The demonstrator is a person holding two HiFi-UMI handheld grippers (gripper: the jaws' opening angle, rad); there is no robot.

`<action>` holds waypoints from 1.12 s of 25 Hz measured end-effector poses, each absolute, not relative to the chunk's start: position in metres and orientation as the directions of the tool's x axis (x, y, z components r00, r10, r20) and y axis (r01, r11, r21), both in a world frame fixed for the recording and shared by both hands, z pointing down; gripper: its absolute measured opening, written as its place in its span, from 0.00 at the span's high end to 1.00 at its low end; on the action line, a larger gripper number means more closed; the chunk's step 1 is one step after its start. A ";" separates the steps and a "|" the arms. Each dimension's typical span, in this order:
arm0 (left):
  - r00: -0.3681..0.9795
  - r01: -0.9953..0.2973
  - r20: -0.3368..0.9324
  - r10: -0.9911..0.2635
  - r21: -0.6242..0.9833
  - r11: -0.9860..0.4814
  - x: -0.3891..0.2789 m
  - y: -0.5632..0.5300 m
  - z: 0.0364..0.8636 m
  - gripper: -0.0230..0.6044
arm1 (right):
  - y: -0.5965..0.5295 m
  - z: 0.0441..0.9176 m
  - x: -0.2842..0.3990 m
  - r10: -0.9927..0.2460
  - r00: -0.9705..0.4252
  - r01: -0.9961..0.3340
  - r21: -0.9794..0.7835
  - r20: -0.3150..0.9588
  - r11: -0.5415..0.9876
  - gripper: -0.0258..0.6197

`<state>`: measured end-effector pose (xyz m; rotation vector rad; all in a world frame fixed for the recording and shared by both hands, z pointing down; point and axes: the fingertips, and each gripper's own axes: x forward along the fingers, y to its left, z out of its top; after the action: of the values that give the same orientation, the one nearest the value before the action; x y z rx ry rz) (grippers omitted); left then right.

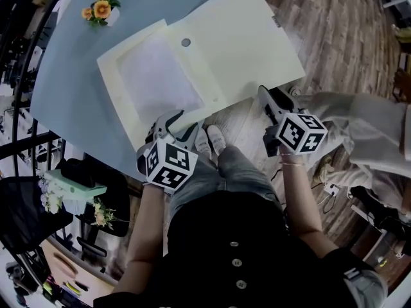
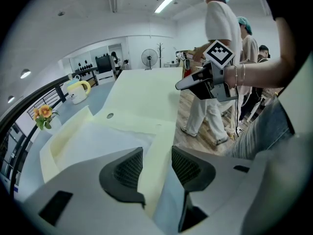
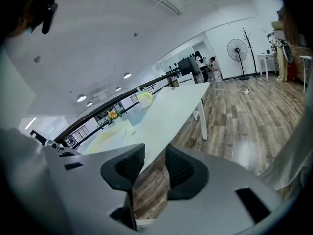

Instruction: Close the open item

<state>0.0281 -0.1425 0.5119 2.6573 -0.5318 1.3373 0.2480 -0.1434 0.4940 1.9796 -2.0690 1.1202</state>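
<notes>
Left gripper (image 2: 156,156) fingers clamp box (image 1: 110,82) near wall; right gripper (image 3: 155,155) fingers open astride lid (image 1: 244,37) near edge, lid stretching ahead-left of them.

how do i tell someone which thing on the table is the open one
Find the blue-grey table with small orange flowers at its far corner. The big flat cream box lies at its near end. Only it lies open, lid flipped flat beside it, white paper inside.
</notes>
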 end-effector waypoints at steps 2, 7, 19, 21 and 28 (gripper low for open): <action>0.549 -0.360 0.797 -0.253 -0.047 -0.932 0.028 -0.143 0.512 0.65 | -0.145 0.493 0.249 -0.845 -0.166 -0.890 -0.447 0.509 -0.094 0.77; 0.550 -0.360 0.797 -0.250 -0.045 -0.932 0.028 -0.141 0.513 0.65 | -0.147 0.491 0.247 -0.851 -0.152 -0.894 -0.436 0.503 -0.098 0.83; 0.555 -0.354 0.791 -0.258 -0.057 -0.934 0.027 -0.139 0.516 0.65 | -0.148 0.476 0.235 -0.878 -0.141 -0.906 -0.416 0.458 -0.072 0.89; 0.557 -0.352 0.789 -0.261 -0.061 -0.934 0.027 -0.139 0.516 0.65 | -0.147 0.473 0.232 -0.884 -0.145 -0.907 -0.417 0.443 -0.060 0.90; 0.561 -0.348 0.781 -0.274 -0.078 -0.934 0.028 -0.138 0.510 0.65 | -0.146 0.456 0.219 -0.894 -0.152 -0.919 -0.394 0.421 -0.029 0.92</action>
<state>0.0278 -0.1385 0.5097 2.6992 -0.5391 1.3282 0.2193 -0.1461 0.4562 2.0184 -2.1599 0.9368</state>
